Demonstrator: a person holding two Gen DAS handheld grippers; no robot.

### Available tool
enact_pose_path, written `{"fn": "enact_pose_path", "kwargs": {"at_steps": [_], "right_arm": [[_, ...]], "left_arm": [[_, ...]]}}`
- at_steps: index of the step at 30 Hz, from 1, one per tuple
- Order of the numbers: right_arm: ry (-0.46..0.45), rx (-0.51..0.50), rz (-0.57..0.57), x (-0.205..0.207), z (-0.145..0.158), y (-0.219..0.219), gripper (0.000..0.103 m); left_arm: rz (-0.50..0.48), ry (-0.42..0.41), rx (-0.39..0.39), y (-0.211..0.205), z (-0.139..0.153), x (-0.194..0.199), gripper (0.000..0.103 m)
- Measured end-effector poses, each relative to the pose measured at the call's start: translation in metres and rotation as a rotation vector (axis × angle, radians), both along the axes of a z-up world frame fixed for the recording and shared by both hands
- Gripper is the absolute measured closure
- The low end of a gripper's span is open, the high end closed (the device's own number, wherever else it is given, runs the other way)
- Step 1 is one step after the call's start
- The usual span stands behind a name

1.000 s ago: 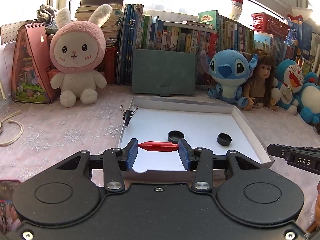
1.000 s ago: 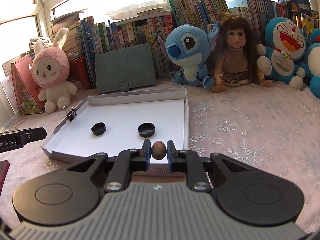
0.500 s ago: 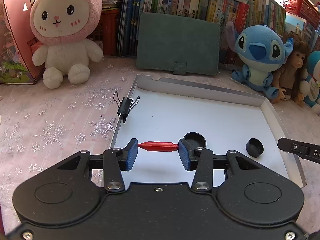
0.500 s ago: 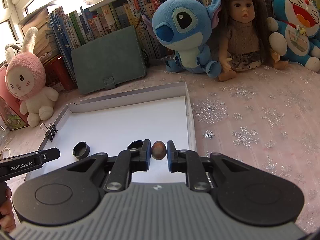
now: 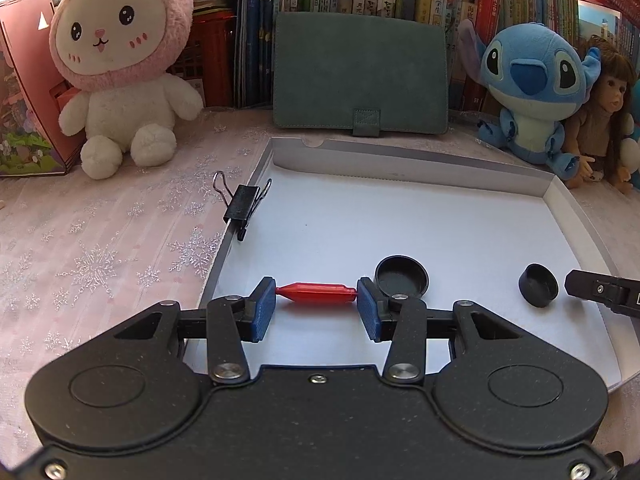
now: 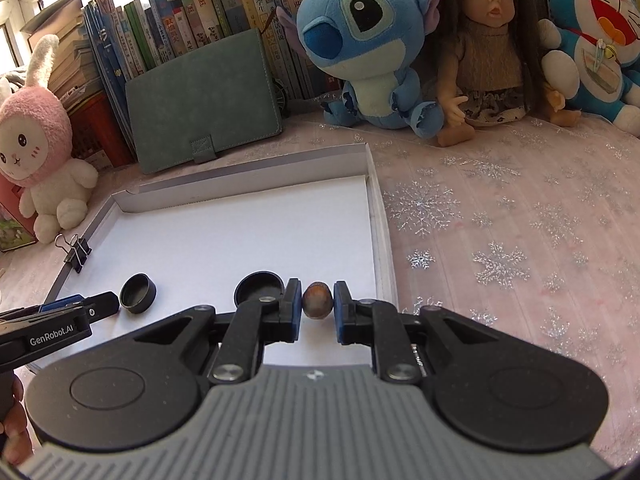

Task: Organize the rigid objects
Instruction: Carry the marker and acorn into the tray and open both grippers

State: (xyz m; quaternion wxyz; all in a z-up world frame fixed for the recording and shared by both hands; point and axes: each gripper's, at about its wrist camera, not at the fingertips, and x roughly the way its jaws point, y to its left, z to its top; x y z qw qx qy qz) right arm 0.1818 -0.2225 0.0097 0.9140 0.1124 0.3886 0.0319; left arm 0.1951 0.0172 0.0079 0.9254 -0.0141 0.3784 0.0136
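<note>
My left gripper (image 5: 316, 304) is shut on a slim red plastic piece (image 5: 316, 293), held crosswise by its two ends over the near part of the white tray (image 5: 400, 168). My right gripper (image 6: 317, 307) is shut on a small brown nut (image 6: 317, 300) above the tray's (image 6: 374, 216) near right corner. Two black round caps lie in the tray: an open-side-up one (image 5: 401, 275) just past my left fingers, and a second (image 5: 538, 285) to its right. In the right wrist view the same caps appear as one (image 6: 138, 293) on the left and one (image 6: 258, 286) beside my fingers.
A black binder clip (image 5: 242, 206) grips the tray's left wall. Behind the tray stand a green notebook (image 5: 360, 76), a pink rabbit plush (image 5: 120, 64), a blue plush (image 5: 532, 92), a doll (image 6: 490, 52) and a row of books. The cloth (image 6: 520, 240) right of the tray is pink with snowflakes.
Both grippers have moved forward and down over the tray, so the tray and caps look larger and nearer. Their grips on the red piece and the nut are unchanged.
</note>
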Motion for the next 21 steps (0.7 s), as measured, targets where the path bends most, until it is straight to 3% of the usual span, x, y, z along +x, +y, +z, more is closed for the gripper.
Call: {"fn": "enact_pose_path", "kwargs": {"at_steps": [15, 21], "right_arm": [[-0.003, -0.022, 0.013, 0.0001, -0.0021, 0.0024, 0.082], [-0.021, -0.004, 0.021, -0.0044, 0.0009, 0.0005, 0.077]], "left_arm": [[-0.015, -0.016, 0.026, -0.0036, -0.0036, -0.0002, 0.061], [-0.025, -0.027, 0.005, -0.0003, 0.0028, -0.0048, 0.058]]}}
